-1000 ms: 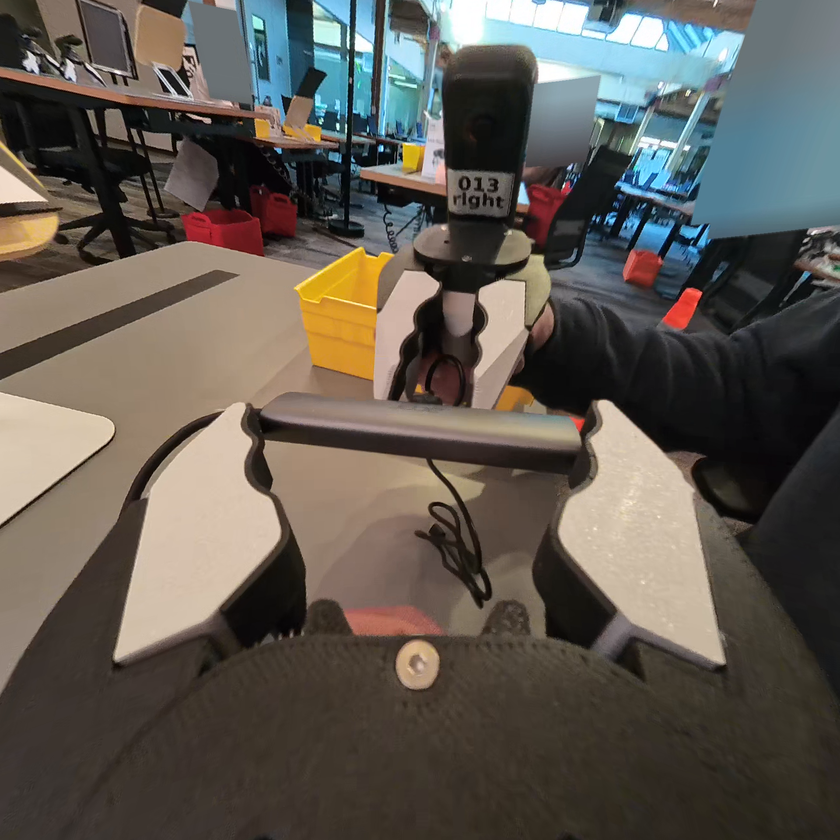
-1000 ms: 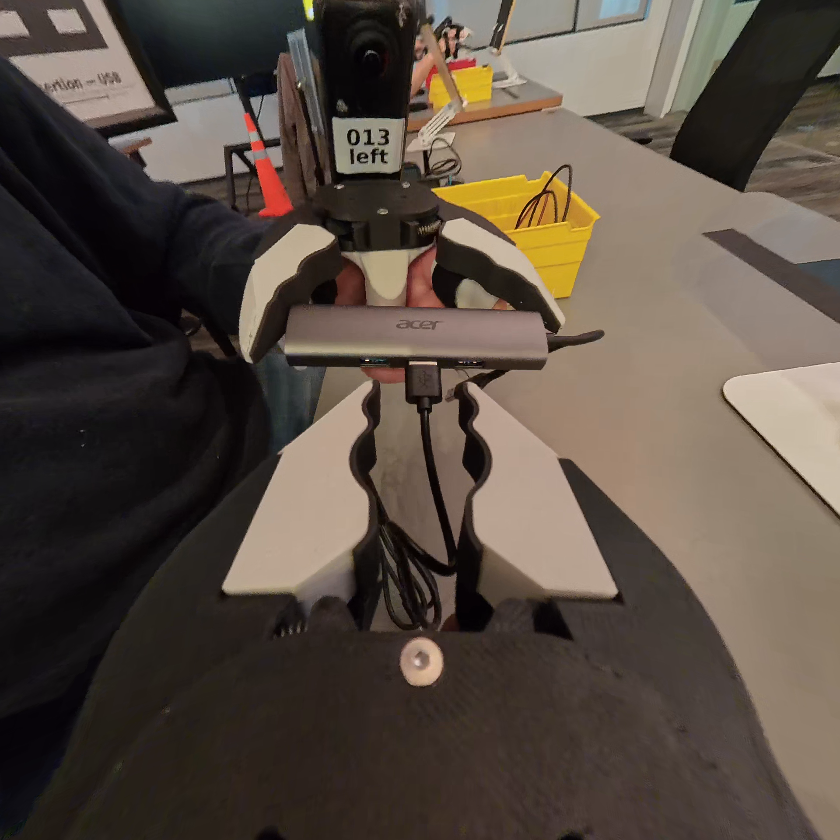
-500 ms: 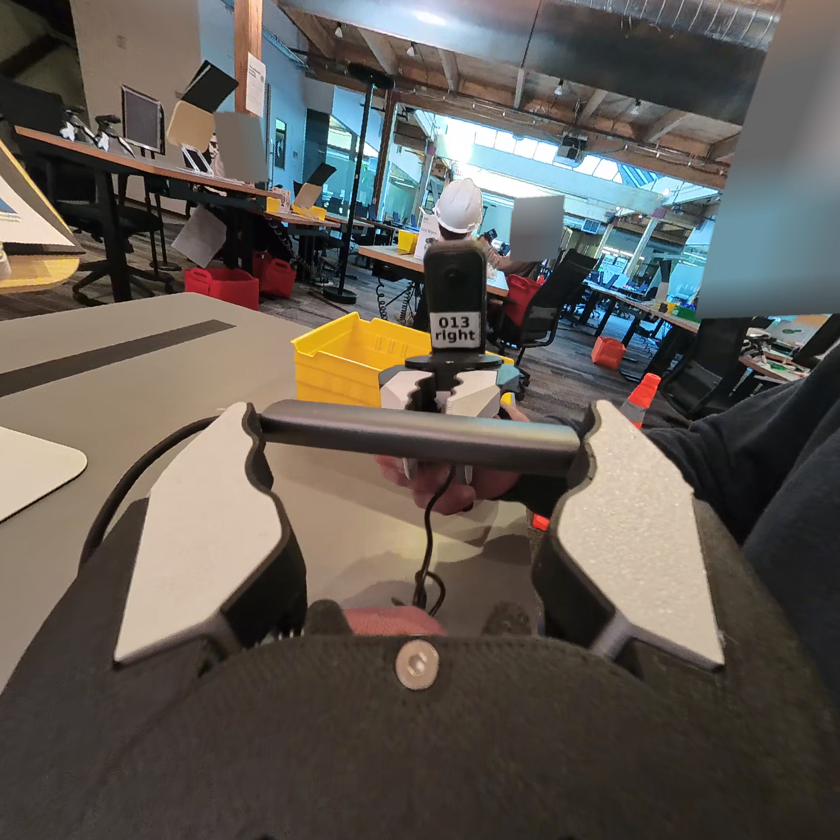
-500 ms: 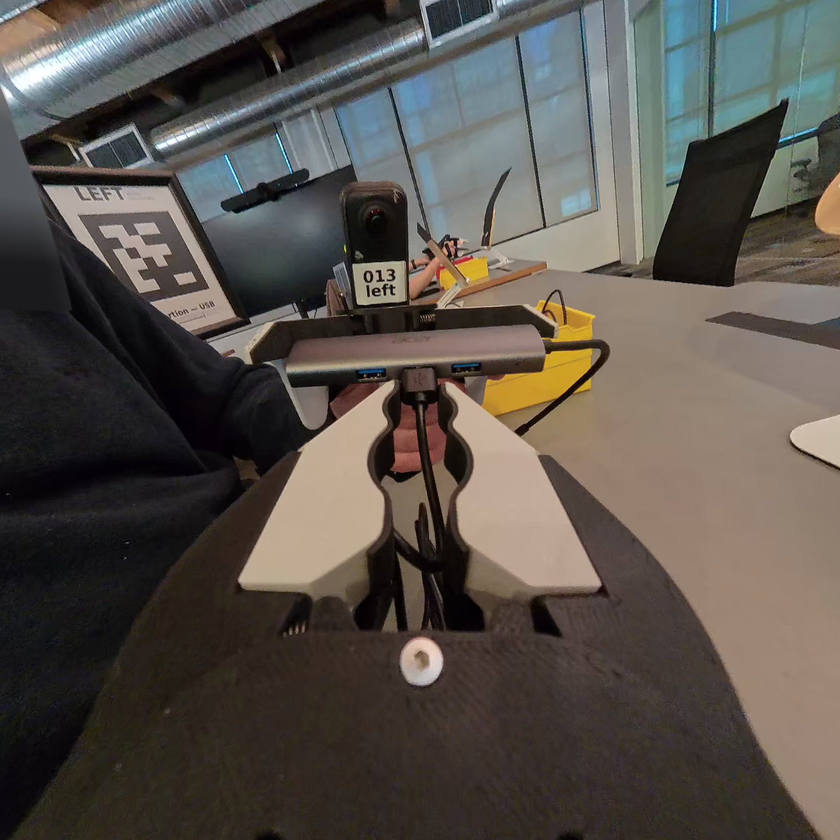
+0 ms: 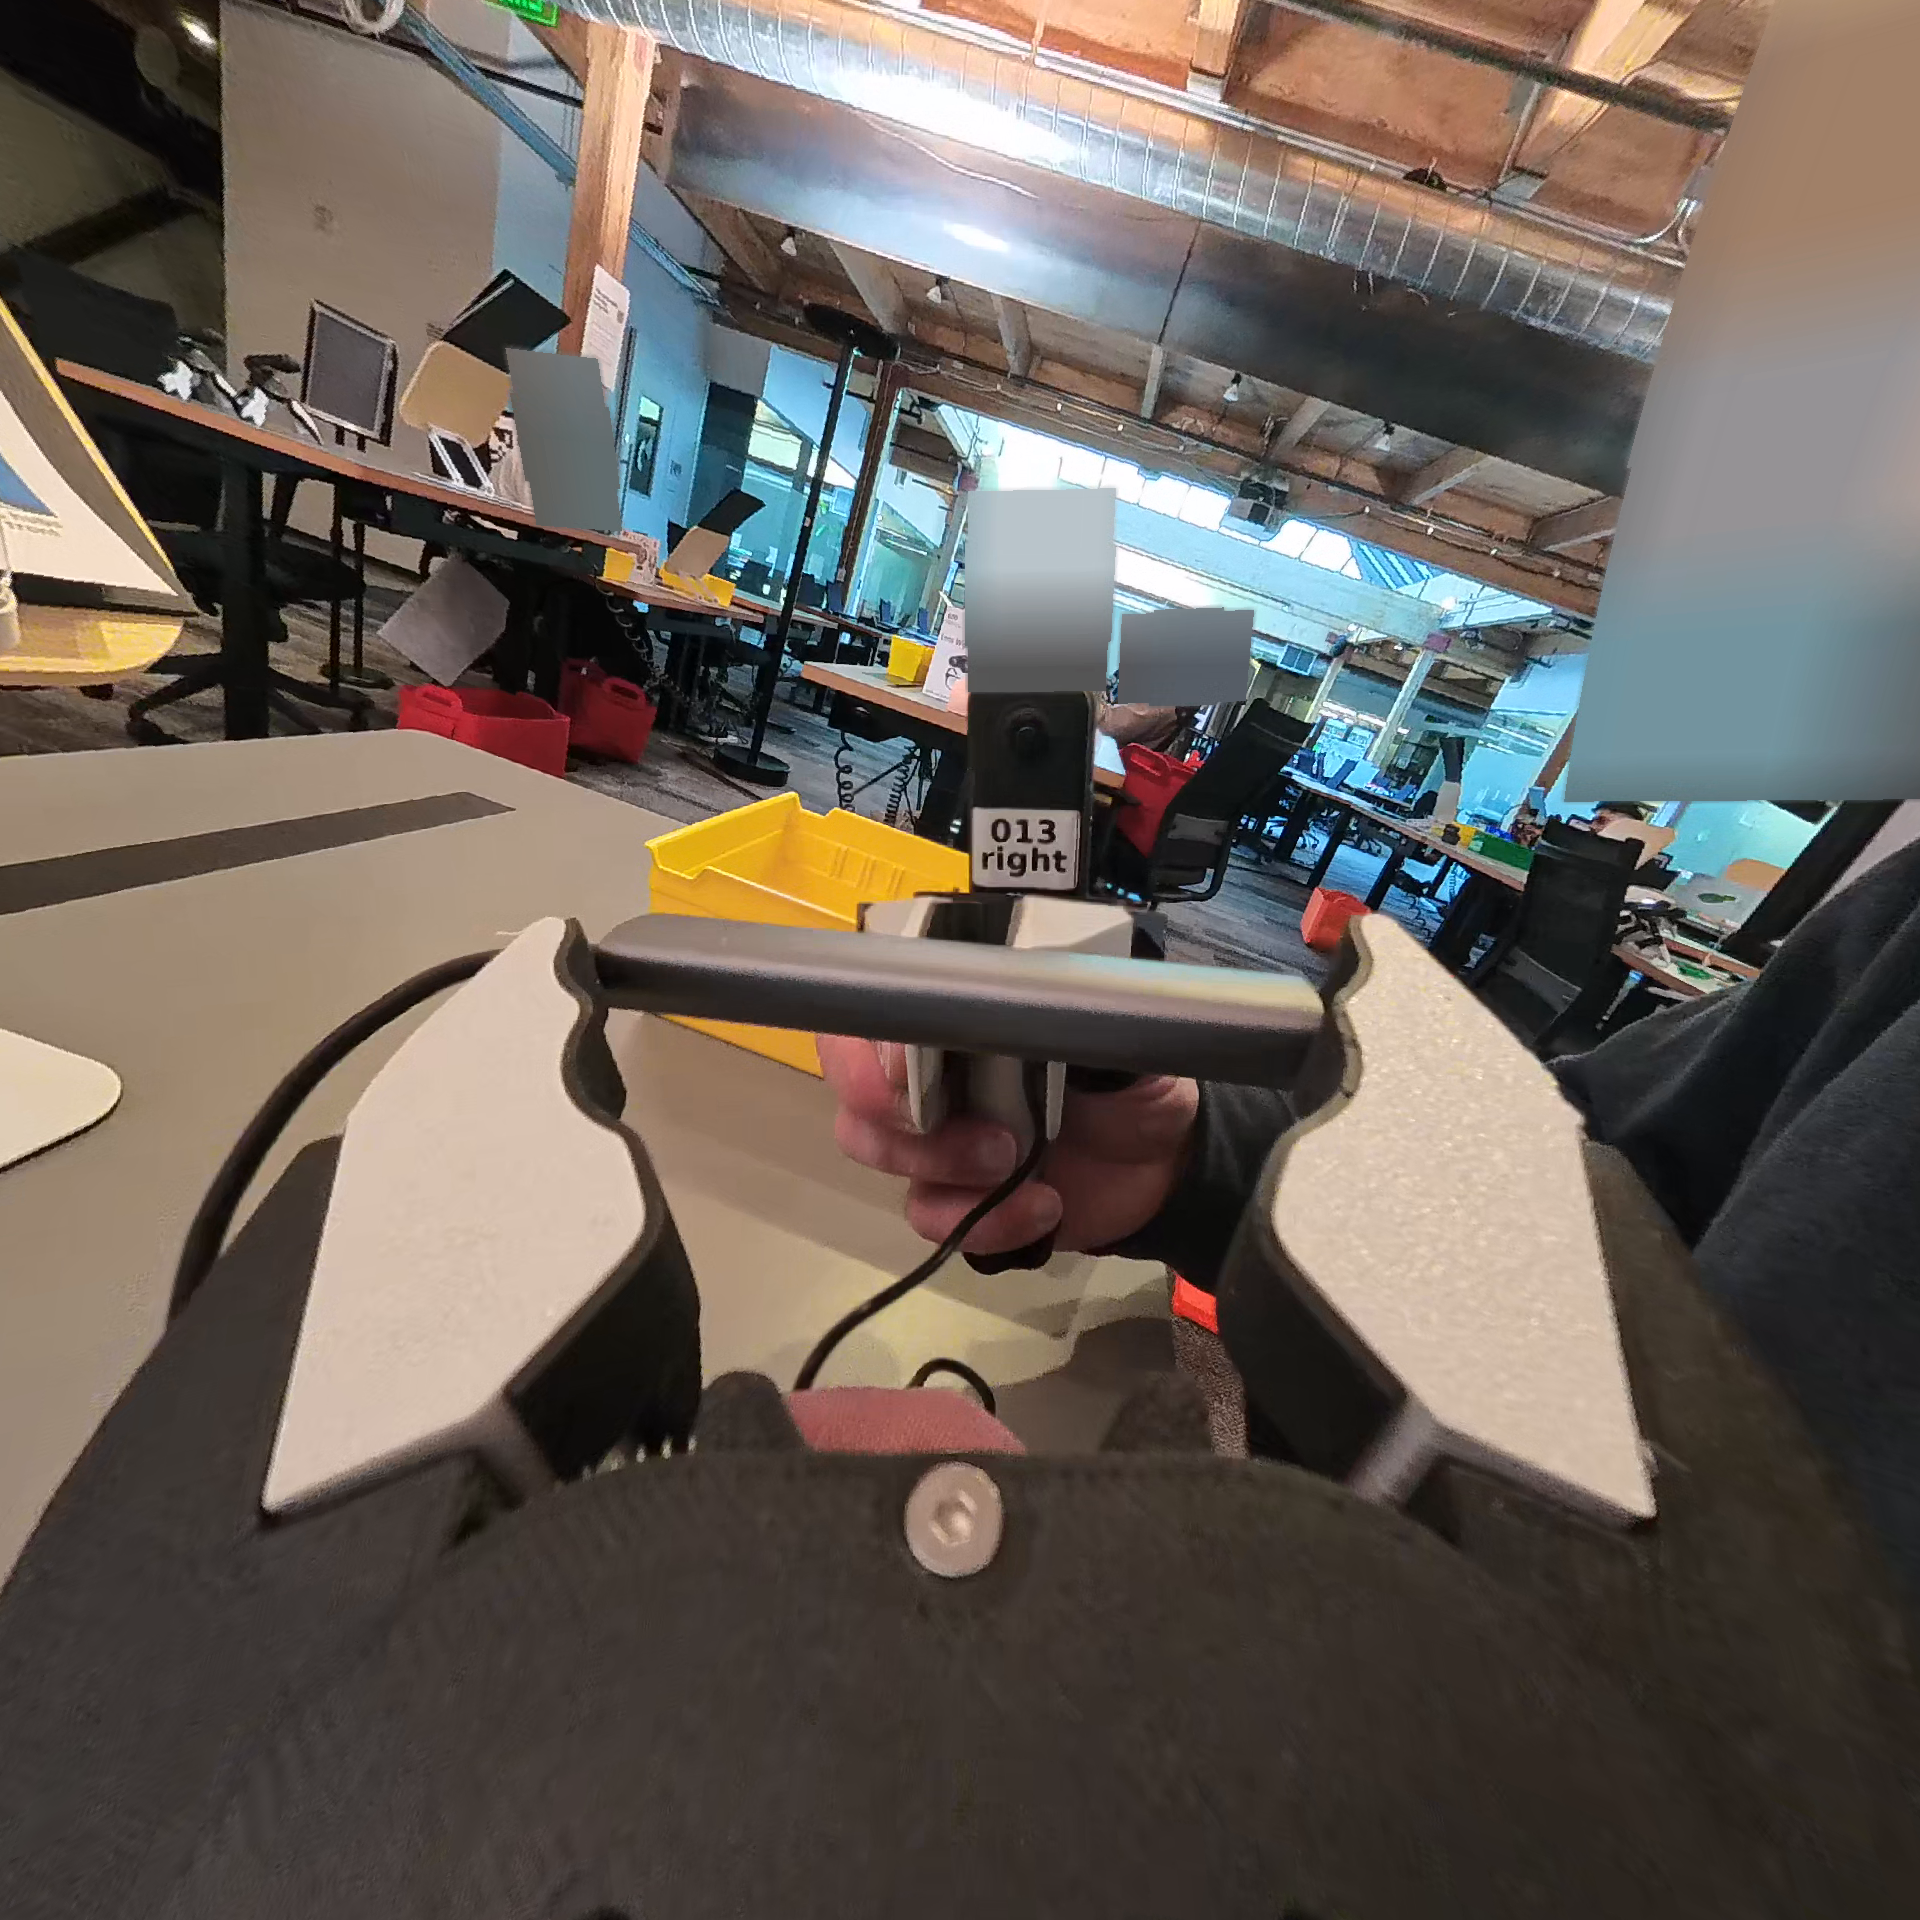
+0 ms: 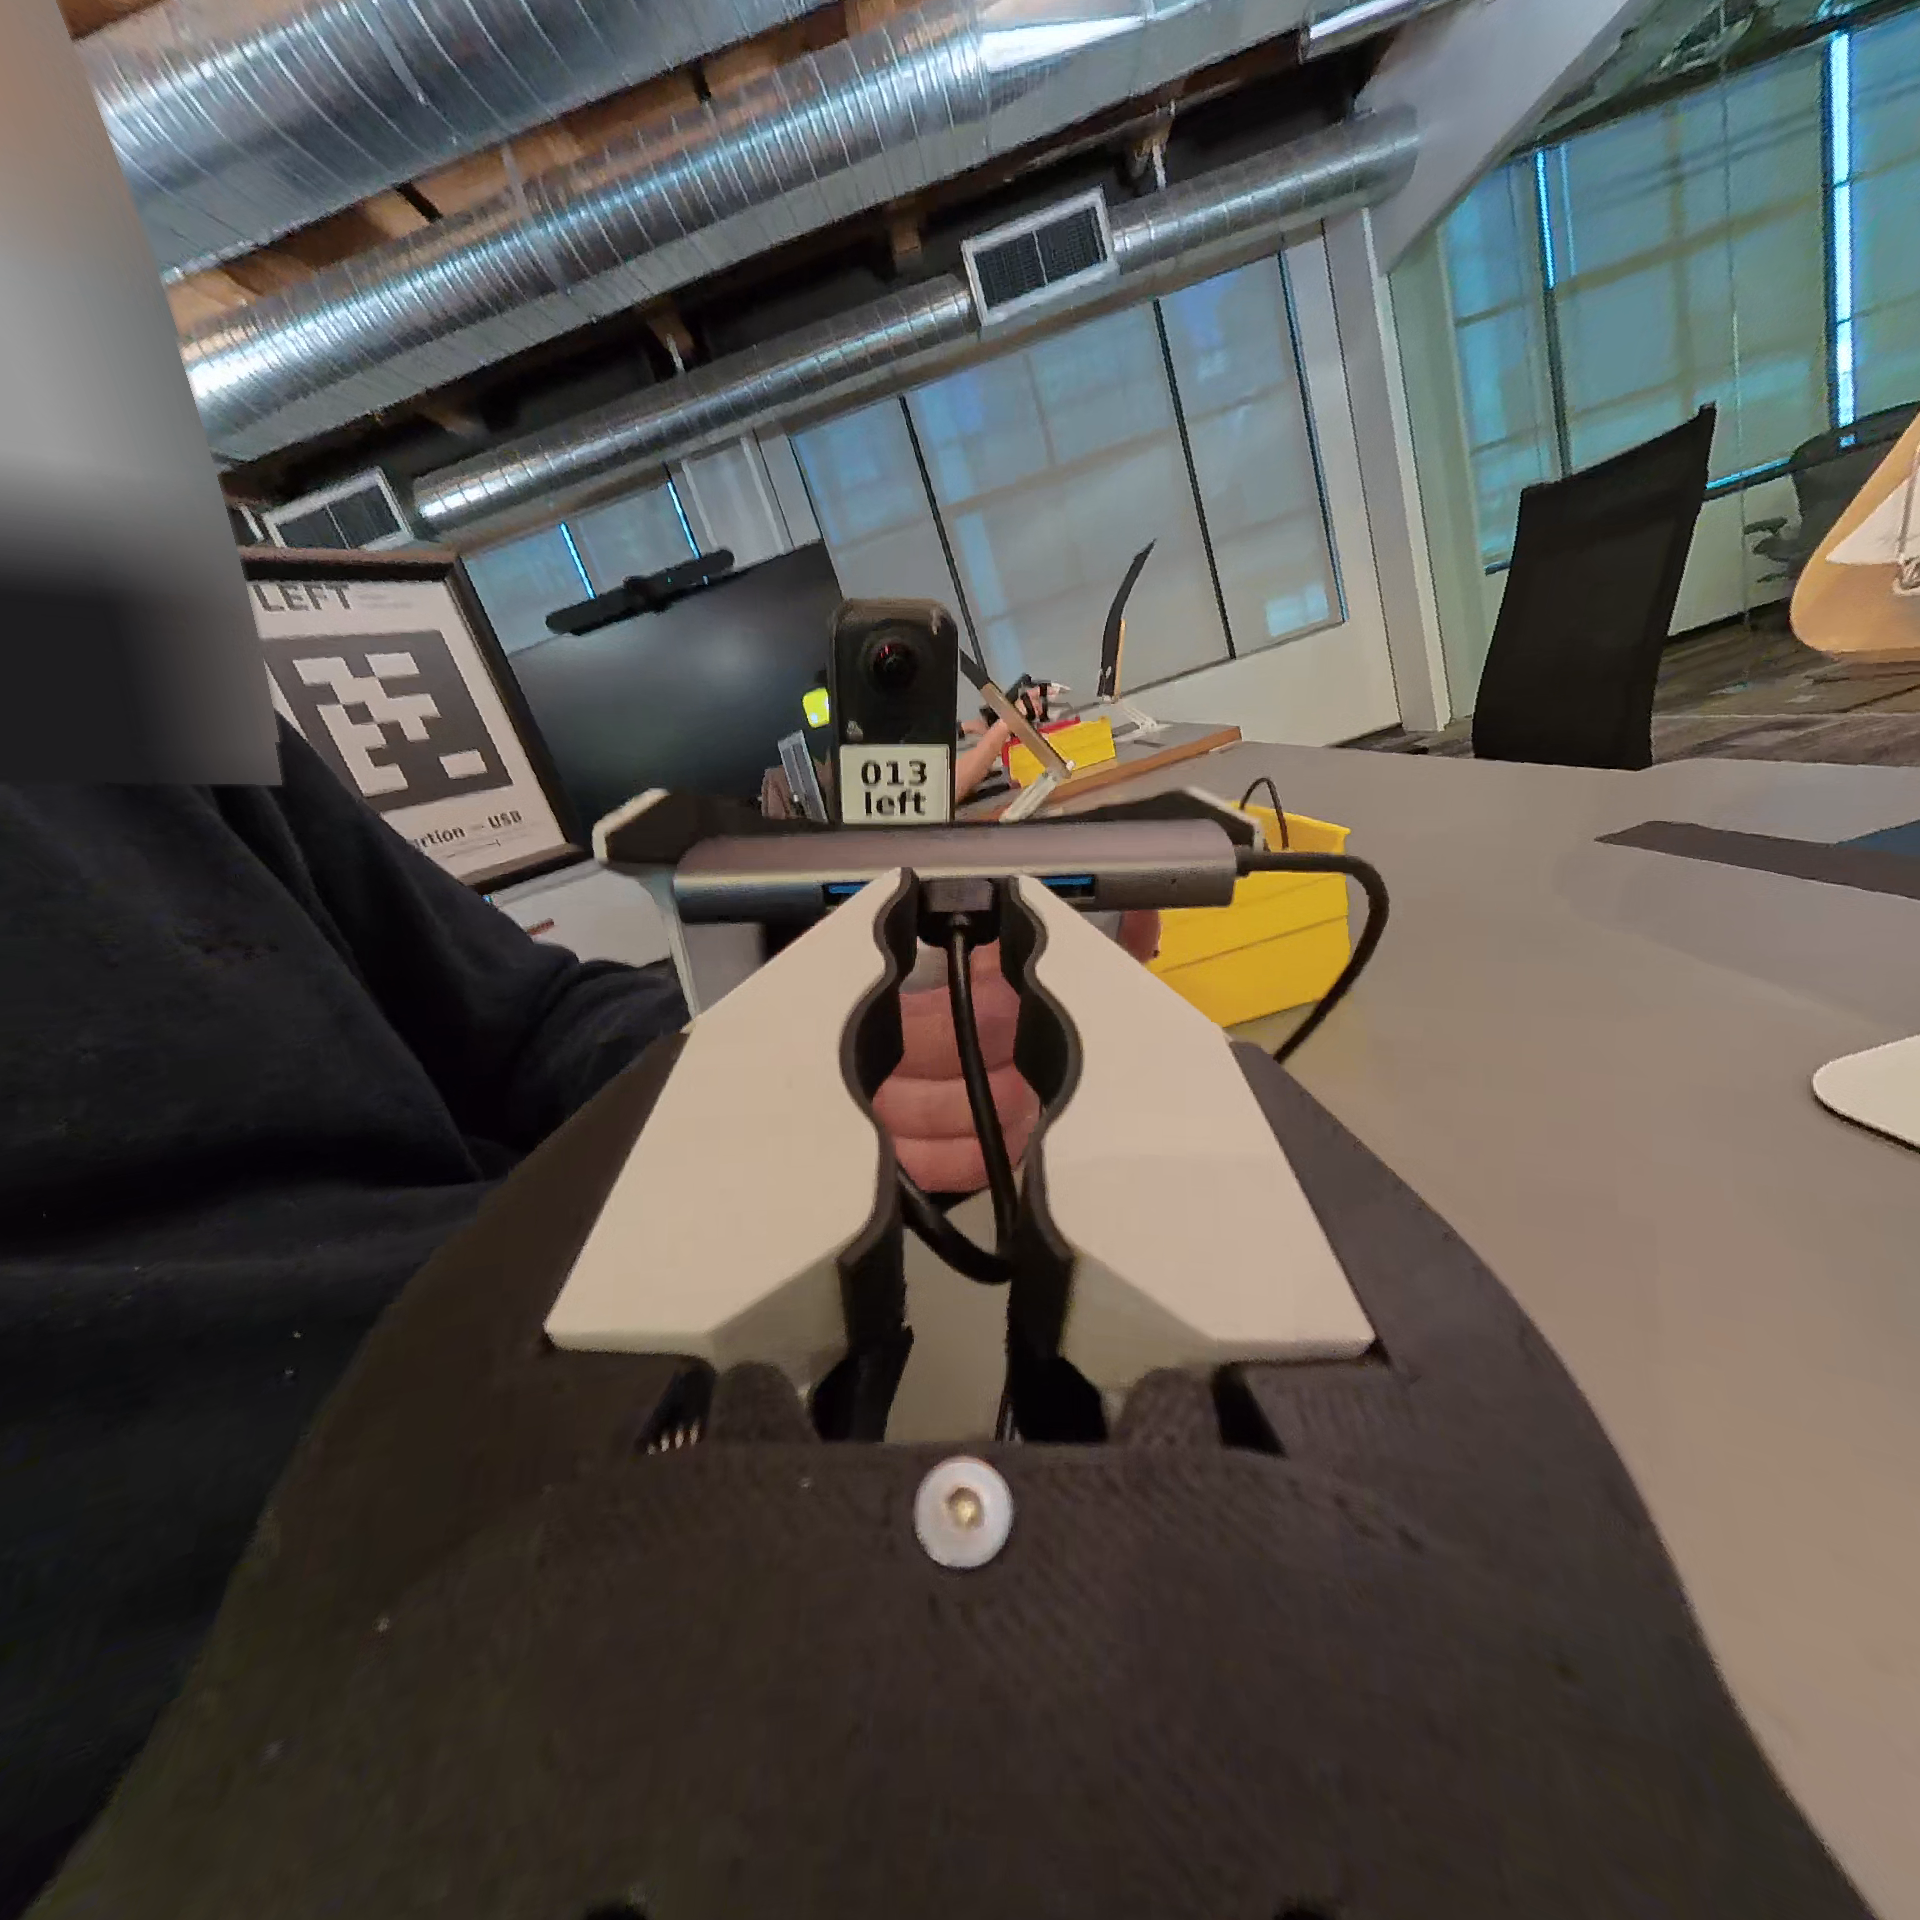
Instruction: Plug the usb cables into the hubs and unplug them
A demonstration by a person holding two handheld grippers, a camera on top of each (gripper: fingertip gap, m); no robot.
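Crosswise, the hub (image 5: 951, 997) sat clamped between the left claw (image 5: 956, 1013) tips (lifted off the surface (image 5: 208, 935)); the right claw (image 6: 958, 904) pinched the cable plug (image 6: 958, 896) at its port.

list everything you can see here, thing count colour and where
slim metal usb hub: one, dark grey, held off the table between the left gripper's jaws, its own cable trailing to the table
thin usb cable: one, black, plug seated in the hub's front, running back between the right gripper's jaws
plastic bin: one, yellow, on the table behind the hub, black cables inside
flat table: one, grey, with a dark strip
rounded pad: one, white, at the table's edge of view
framed marker board: one, black and white, behind the sleeve
left gripper: one, grey and black, shut on the hub's ends
right gripper: one, shut on the plug
dark sleeves: two
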